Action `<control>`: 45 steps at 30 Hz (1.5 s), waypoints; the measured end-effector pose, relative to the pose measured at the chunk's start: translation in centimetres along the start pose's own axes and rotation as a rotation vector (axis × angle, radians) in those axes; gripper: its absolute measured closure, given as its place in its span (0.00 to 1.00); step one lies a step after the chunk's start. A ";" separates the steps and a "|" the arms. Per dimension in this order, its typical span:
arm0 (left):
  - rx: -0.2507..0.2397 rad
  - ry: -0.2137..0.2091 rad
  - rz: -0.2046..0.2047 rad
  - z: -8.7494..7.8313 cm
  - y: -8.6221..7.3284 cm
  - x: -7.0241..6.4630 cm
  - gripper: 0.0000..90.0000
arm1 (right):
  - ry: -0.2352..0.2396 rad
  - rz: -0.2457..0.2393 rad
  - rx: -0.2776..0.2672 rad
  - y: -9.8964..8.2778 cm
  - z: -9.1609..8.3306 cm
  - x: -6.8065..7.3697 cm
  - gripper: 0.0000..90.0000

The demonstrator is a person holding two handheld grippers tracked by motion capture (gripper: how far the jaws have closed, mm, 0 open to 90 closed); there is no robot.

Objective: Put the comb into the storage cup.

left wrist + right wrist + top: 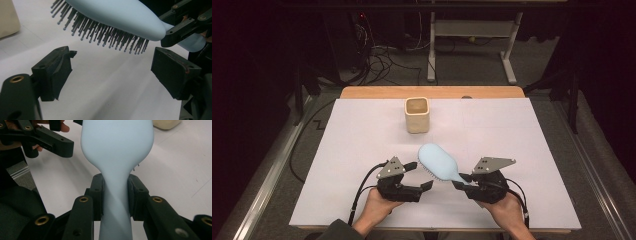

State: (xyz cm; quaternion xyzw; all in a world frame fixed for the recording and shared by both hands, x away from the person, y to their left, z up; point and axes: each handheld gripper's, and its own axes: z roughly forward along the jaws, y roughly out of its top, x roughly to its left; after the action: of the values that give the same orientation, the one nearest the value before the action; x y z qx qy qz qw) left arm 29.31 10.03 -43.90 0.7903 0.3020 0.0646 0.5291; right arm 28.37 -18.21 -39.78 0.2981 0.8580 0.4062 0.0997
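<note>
Right gripper [115, 195] is clamped on the narrow neck of the pale blue plastic paddle hairbrush [439, 161], one pad on each side of the handle. Grip looks square and centred, no slip visible. The brush is off the table: head up and out over the white paper sheet [362, 150], smooth back facing up, bristles facing down.

Left gripper [110, 67] has its jaws wide apart with nothing between them. It sits just beside the brush head, low, with the dark grey ball-tipped bristles [105, 35] hanging above and ahead of its pads. No contact there. In the high view it is at the near left of the head [414, 175], apart from it by a small gap.

My read of the step: brush is carried single-handed by my right, left is free and standing by. Looks like a handover just finished, or a one-hand carry about to start.

Further out: cream square ceramic cup [417, 115], upright, mouth open, near the far edge of the sheet, well apart from the brush. Light wooden tabletop [432, 92] shows as a strip behind it.

Likely next move: bring the brush forward to the cup and stand it in. That calls for:
- tilting the brush toward vertical before the mouth
- keeping my left clear of the bristles
- going in centred, since the cup could tip if I catch the rim
</note>
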 end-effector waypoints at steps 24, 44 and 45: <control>-0.019 -0.061 -0.016 0.6 0.3 -0.6 0.17 | 0.021 -0.055 -0.034 0.2 0.7 1.0 0.78; -0.027 -0.028 -0.029 0.3 0.5 -0.4 0.17 | 0.019 -0.105 0.010 0.6 3.0 2.5 0.78; -0.028 -0.025 -0.030 0.3 0.5 -0.4 0.17 | 0.021 -0.104 0.011 0.7 3.1 2.5 0.78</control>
State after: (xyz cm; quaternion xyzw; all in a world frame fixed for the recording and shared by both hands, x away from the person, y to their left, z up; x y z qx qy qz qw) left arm 29.27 9.46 -43.52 0.7789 0.3062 0.0511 0.5449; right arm 27.91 -14.44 -41.09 0.2493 0.8755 0.3989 0.1103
